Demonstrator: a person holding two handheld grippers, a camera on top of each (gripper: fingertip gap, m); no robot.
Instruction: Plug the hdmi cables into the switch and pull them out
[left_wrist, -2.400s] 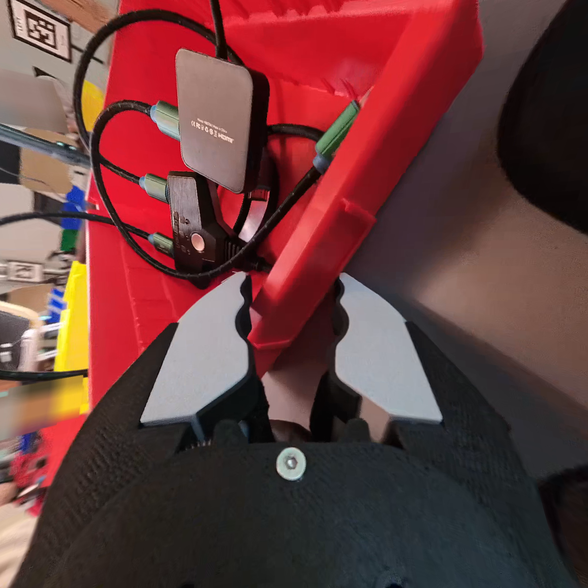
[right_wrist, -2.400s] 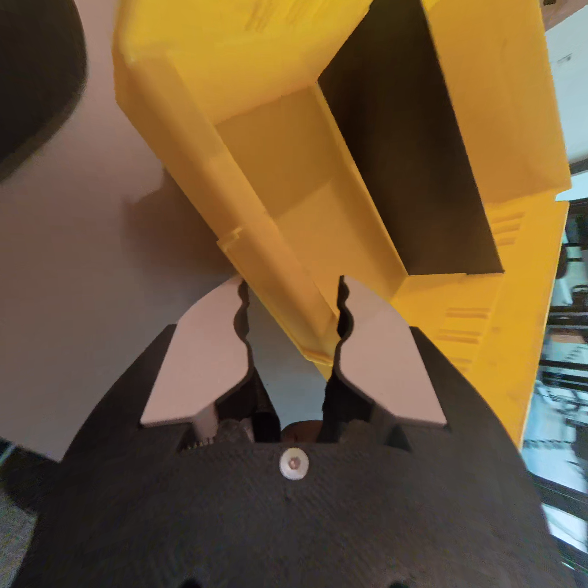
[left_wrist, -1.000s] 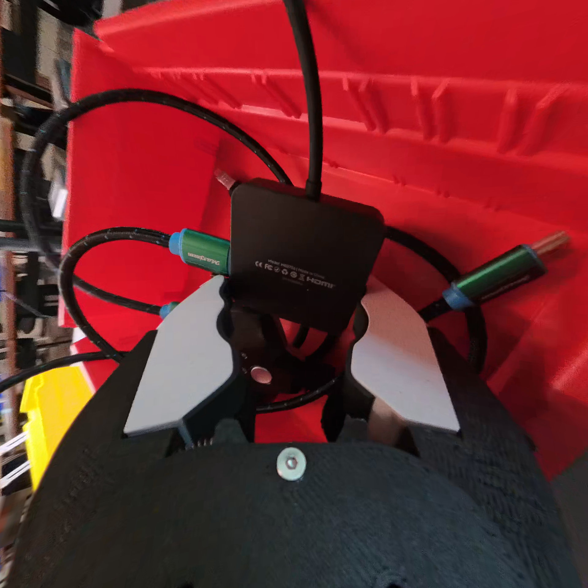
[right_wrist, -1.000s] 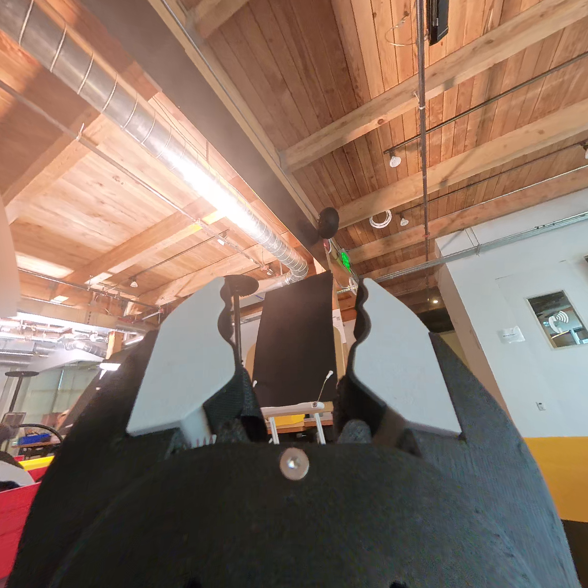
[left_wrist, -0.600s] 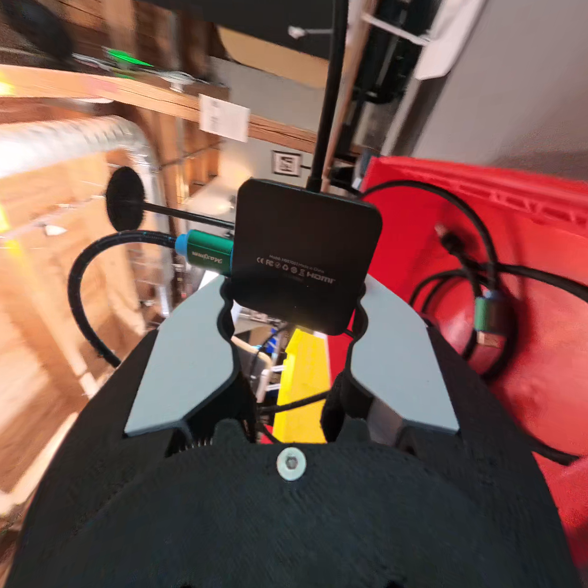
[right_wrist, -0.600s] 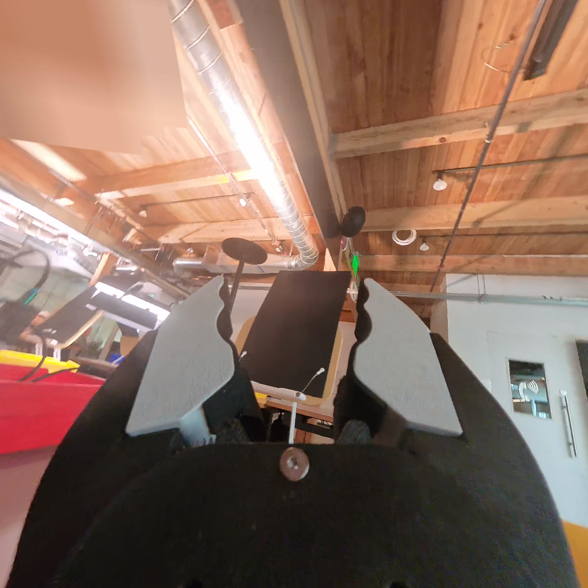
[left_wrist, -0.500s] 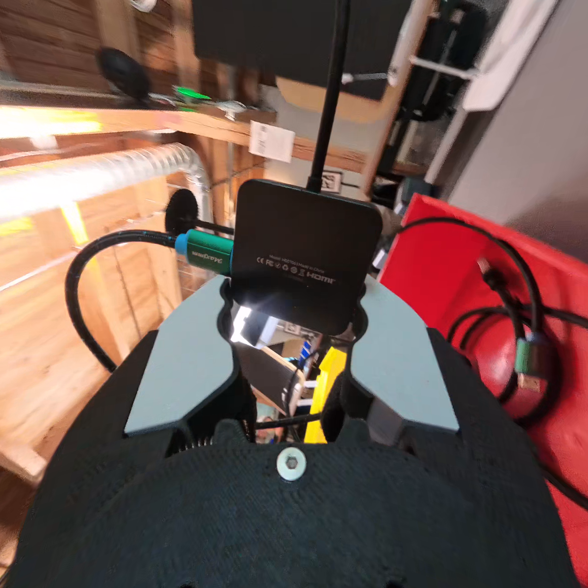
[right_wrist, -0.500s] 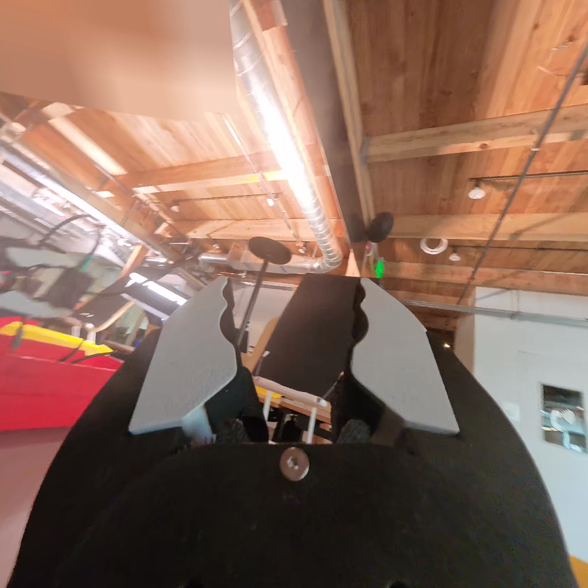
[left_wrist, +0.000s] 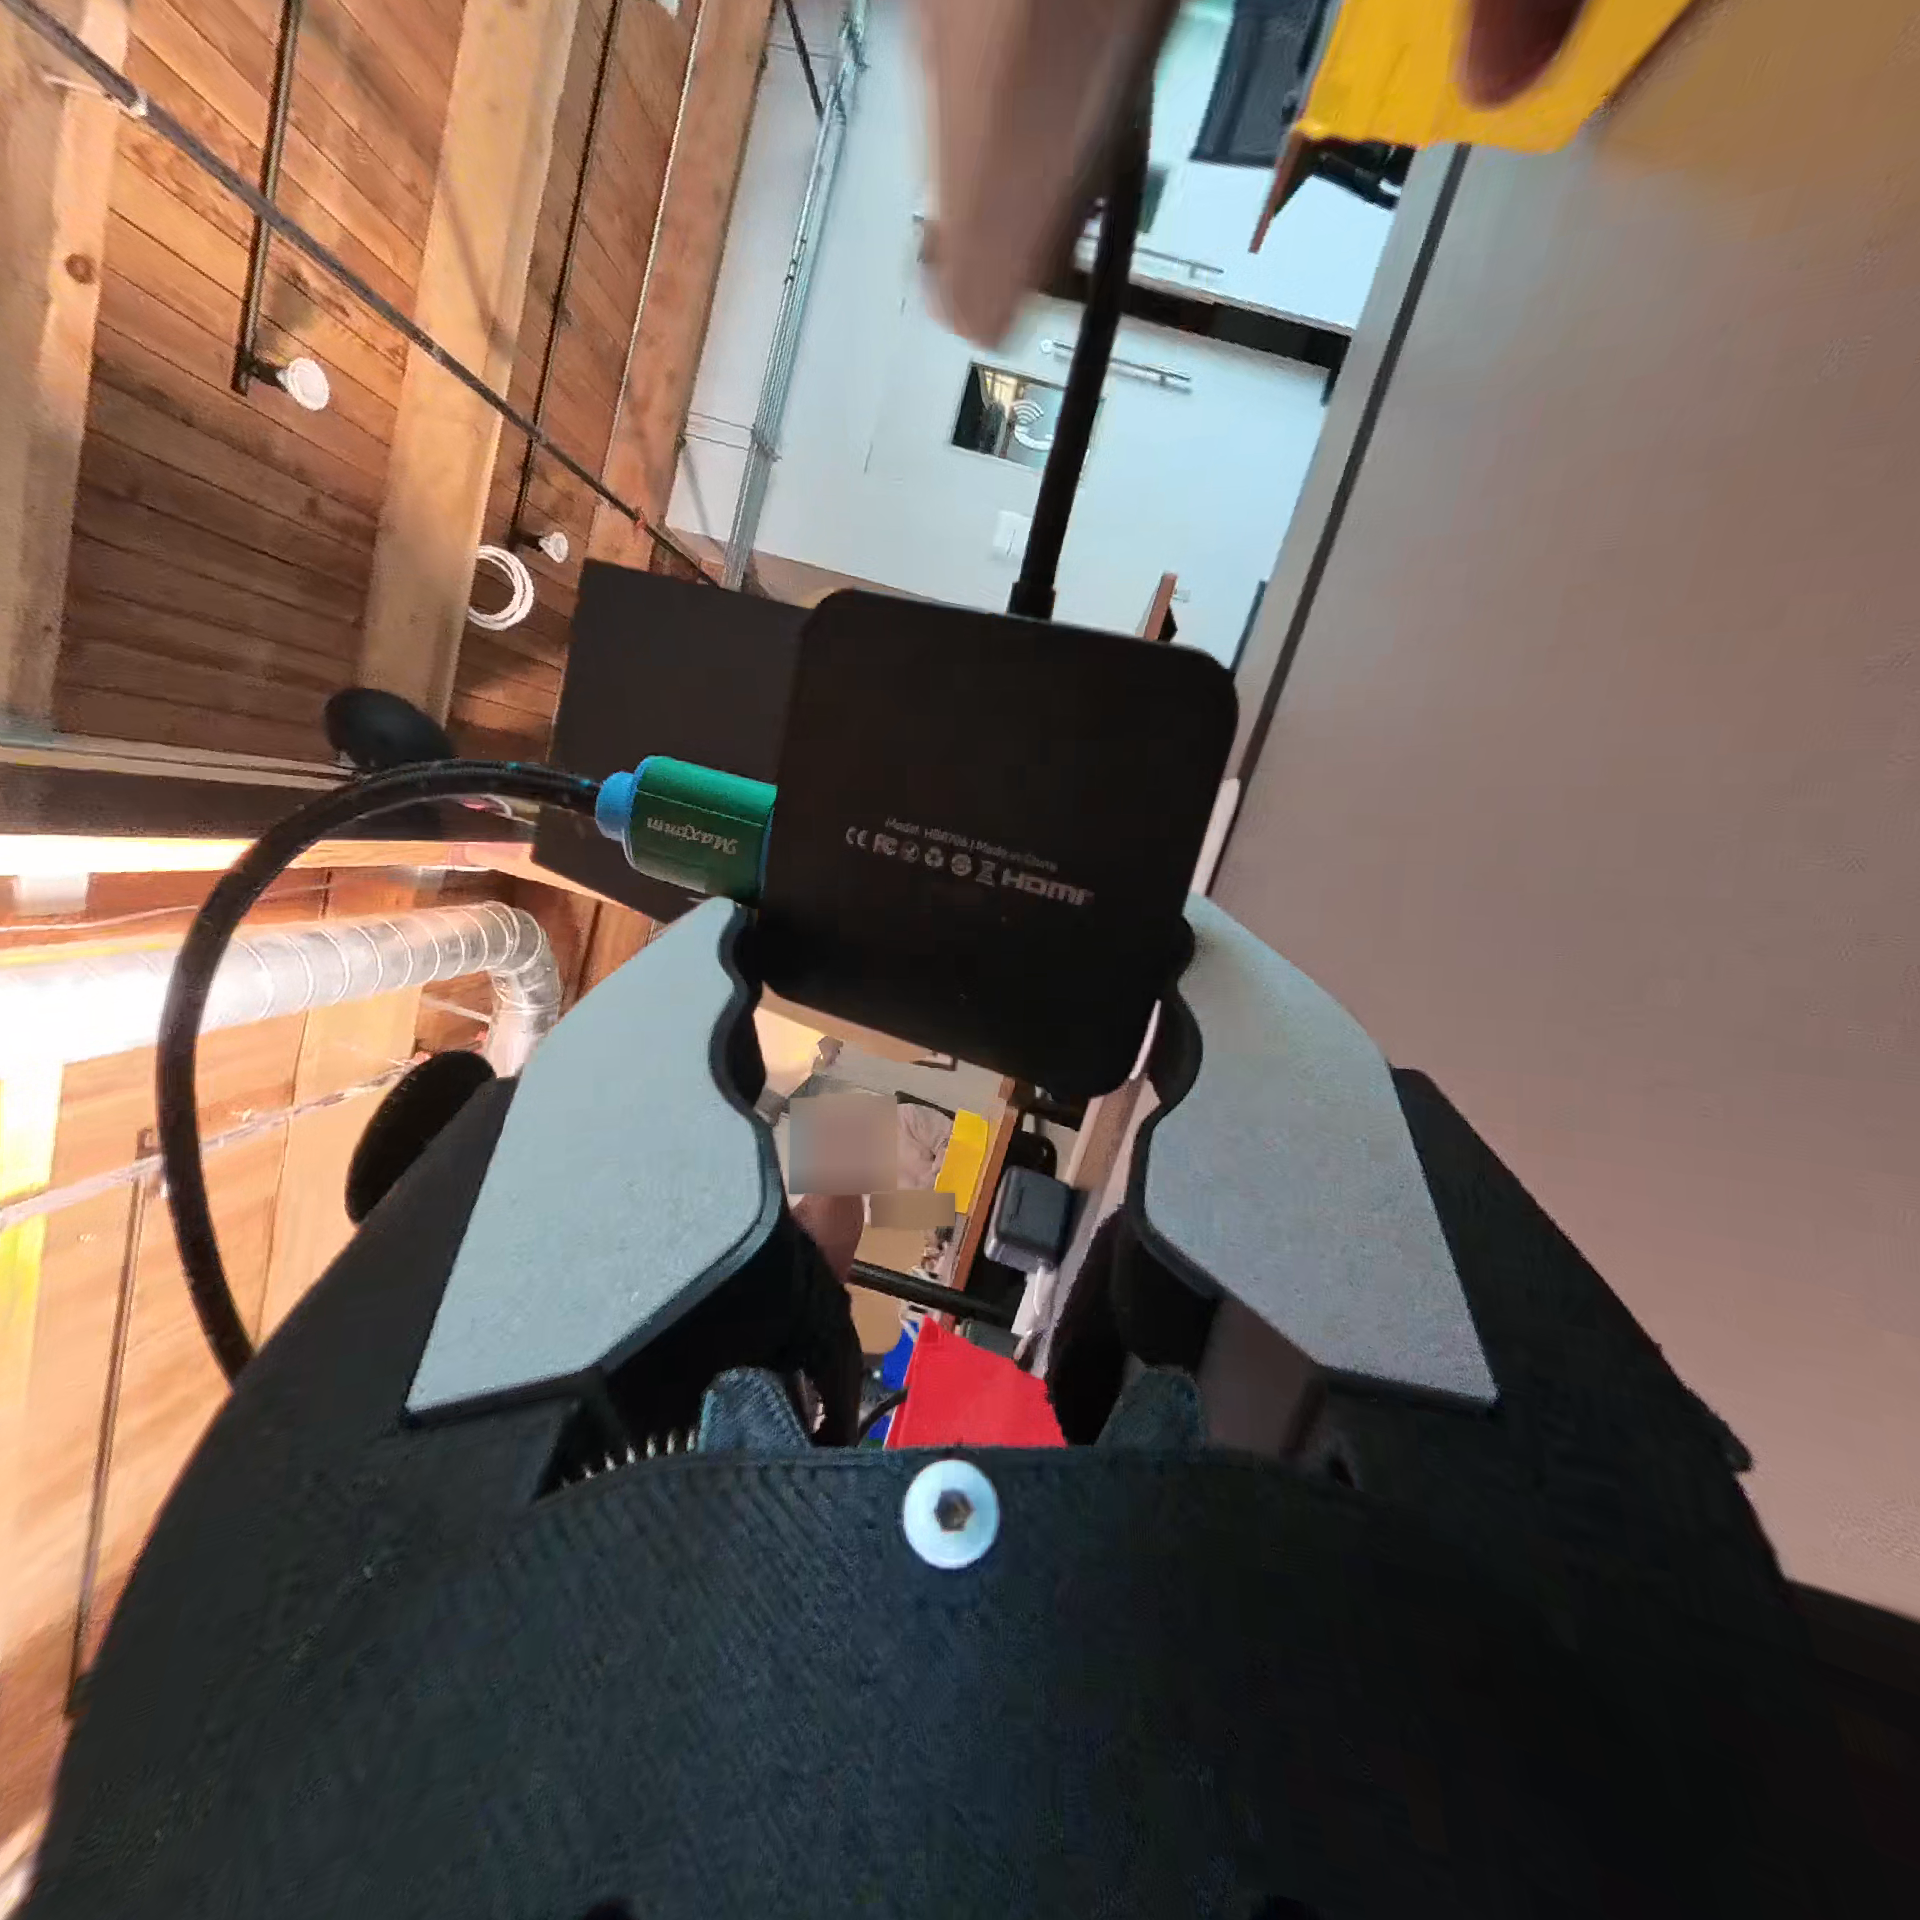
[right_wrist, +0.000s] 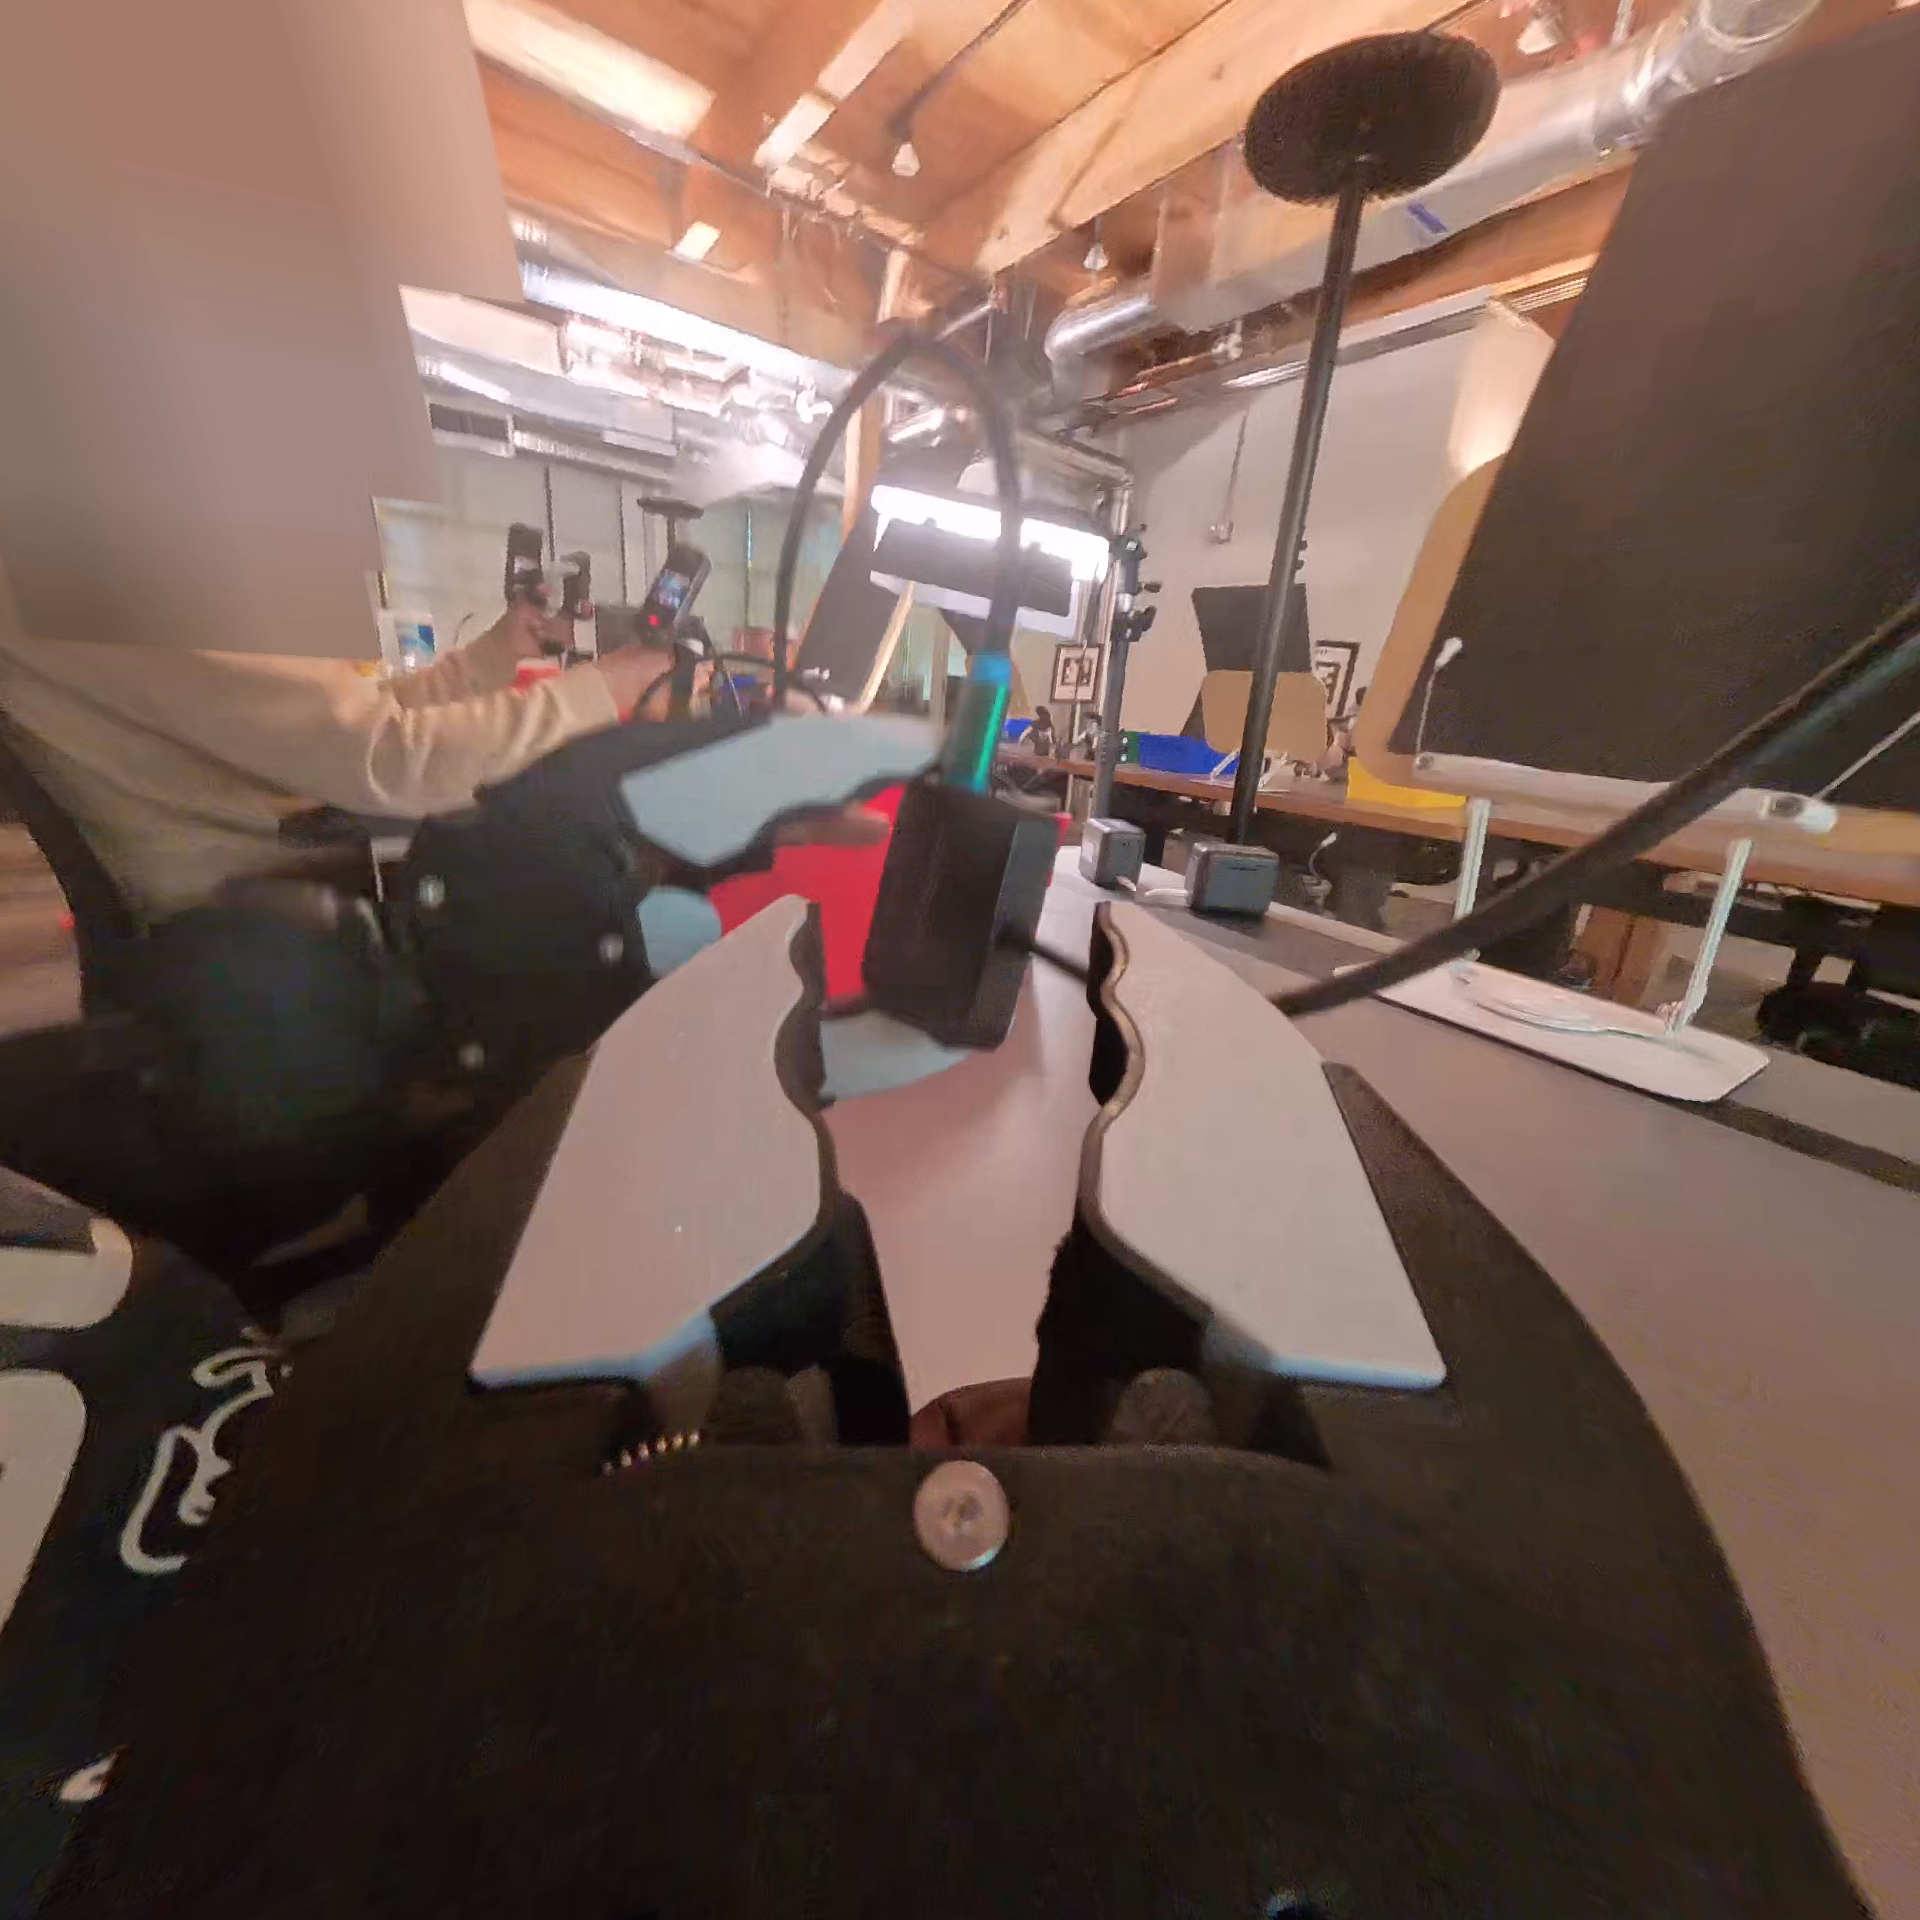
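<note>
My left gripper (left_wrist: 956, 935) is shut on the lower edge of the black HDMI switch (left_wrist: 997, 831) and holds it in the air, turned sideways. A green HDMI plug (left_wrist: 696, 826) with a braided black cable (left_wrist: 197, 987) sits in the switch's left side. A smooth black cable (left_wrist: 1070, 416) leaves its far end. My right gripper (right_wrist: 951, 935) is open and empty, low over the table, pointing at the switch (right_wrist: 945, 914). In the right wrist view the green plug (right_wrist: 977, 727) stands up from the switch, and a left gripper finger (right_wrist: 769, 774) lies above it.
The red bin (right_wrist: 821, 894) stands behind the switch on the grey table (right_wrist: 1558, 1195). A yellow bin (left_wrist: 1434, 73) shows at the top of the left wrist view. A black stand (right_wrist: 1299, 520) and a white plate holder (right_wrist: 1558, 1039) are at the right. A person's sleeve (right_wrist: 416, 727) is far left.
My left gripper closed on the switch in the red bin, lifted it out and rolled sideways. My right gripper left the yellow bin, swung past the ceiling and came down facing the switch.
</note>
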